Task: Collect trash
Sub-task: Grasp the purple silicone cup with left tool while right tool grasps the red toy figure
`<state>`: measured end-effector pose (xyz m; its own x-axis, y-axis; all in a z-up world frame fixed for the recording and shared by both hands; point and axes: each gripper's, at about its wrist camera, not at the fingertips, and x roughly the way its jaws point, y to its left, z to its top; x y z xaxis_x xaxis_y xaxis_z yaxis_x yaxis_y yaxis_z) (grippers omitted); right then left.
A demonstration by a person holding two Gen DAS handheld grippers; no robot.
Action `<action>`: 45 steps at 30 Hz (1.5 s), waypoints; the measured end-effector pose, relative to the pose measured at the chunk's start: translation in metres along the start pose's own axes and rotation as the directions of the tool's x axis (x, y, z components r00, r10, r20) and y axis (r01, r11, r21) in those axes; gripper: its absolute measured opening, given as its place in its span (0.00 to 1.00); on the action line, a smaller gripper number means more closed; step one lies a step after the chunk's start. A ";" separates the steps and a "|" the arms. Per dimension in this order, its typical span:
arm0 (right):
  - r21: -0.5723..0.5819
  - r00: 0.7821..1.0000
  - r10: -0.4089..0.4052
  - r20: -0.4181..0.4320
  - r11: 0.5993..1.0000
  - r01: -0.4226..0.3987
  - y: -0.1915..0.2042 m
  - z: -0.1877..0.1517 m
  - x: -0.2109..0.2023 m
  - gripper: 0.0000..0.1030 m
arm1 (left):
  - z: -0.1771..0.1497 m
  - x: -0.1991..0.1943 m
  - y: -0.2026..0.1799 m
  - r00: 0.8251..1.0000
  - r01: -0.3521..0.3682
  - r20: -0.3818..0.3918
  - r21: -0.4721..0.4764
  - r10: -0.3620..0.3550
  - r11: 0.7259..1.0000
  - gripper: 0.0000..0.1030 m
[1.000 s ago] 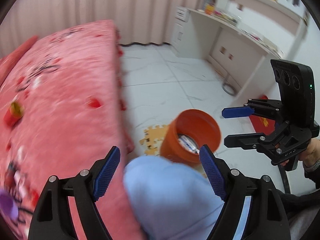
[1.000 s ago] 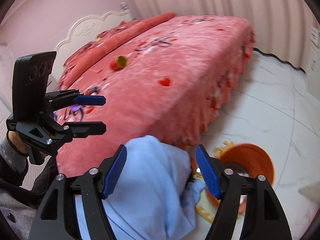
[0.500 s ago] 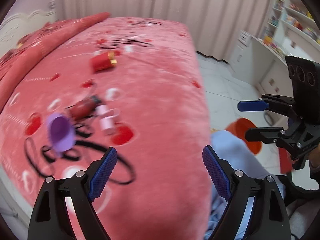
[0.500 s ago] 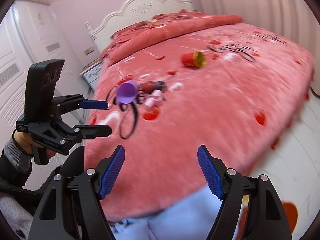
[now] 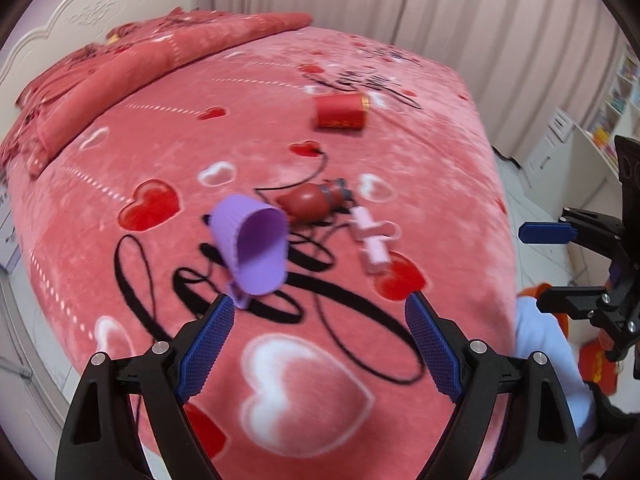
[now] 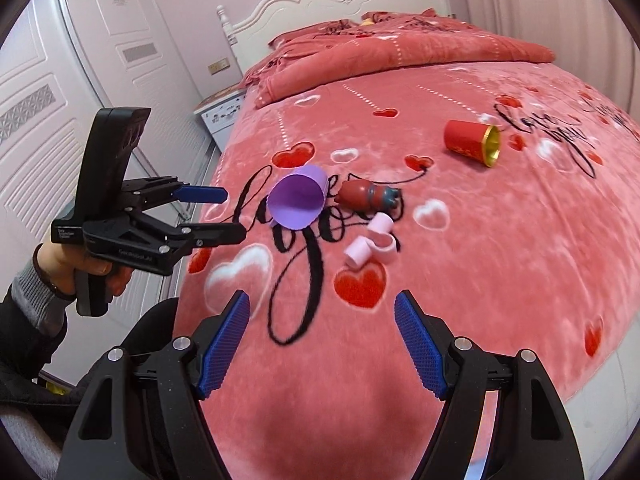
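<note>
Both claws, left (image 5: 316,344) and right (image 6: 320,344), hung apart, empty; the cup (image 5: 256,250) near the bed's (image 5: 452,184) edge looked crushable, could've rolled away.

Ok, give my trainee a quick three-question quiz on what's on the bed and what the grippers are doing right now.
1. True or false: the left gripper holds the purple cup.
2. Which item lies farthest from both grippers: (a) red cup with gold rim, (b) pink tubes, (c) red bottle?
3. Fill in: the right gripper is ____.

Key: 1 false, both jaws are apart and empty; 2 a; 3 open.
</note>
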<state>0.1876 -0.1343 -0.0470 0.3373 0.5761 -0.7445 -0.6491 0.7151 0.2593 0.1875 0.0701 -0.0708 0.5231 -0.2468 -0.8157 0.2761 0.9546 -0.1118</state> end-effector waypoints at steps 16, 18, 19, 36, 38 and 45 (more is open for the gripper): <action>-0.206 0.995 -0.035 -0.090 0.978 0.016 -0.018 0.080 0.122 0.72 | 0.019 0.076 0.070 0.998 -0.028 -0.056 -0.083 0.023 0.996 0.83; -0.244 0.993 -0.063 -0.102 0.969 0.036 -0.021 0.085 0.137 0.72 | 0.020 0.082 0.073 0.998 -0.021 -0.053 -0.084 0.017 0.996 0.73; -0.274 0.990 -0.087 -0.109 0.960 0.054 -0.023 0.088 0.146 0.72 | 0.020 0.086 0.074 0.998 -0.015 -0.057 -0.083 0.011 0.996 0.67; -0.362 0.973 -0.087 -0.213 0.932 0.004 -0.034 0.093 0.209 0.48 | 0.023 0.099 0.091 0.997 0.038 -0.069 -0.066 -0.042 0.997 0.12; -0.318 0.976 -0.063 -0.208 0.948 -0.007 -0.039 0.095 0.206 0.45 | 0.024 0.100 0.094 0.996 0.050 -0.065 -0.094 -0.057 0.994 0.11; -0.240 0.991 -0.013 -0.130 0.971 -0.018 -0.035 0.099 0.157 0.43 | 0.028 0.067 0.073 0.999 0.037 -0.038 -0.039 -0.038 0.999 0.09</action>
<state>0.3304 -0.0294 -0.1125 0.2547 0.5103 -0.8214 -0.7999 0.5885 0.1176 0.2649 0.1191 -0.1177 0.4812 -0.2764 -0.8319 0.2632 0.9508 -0.1637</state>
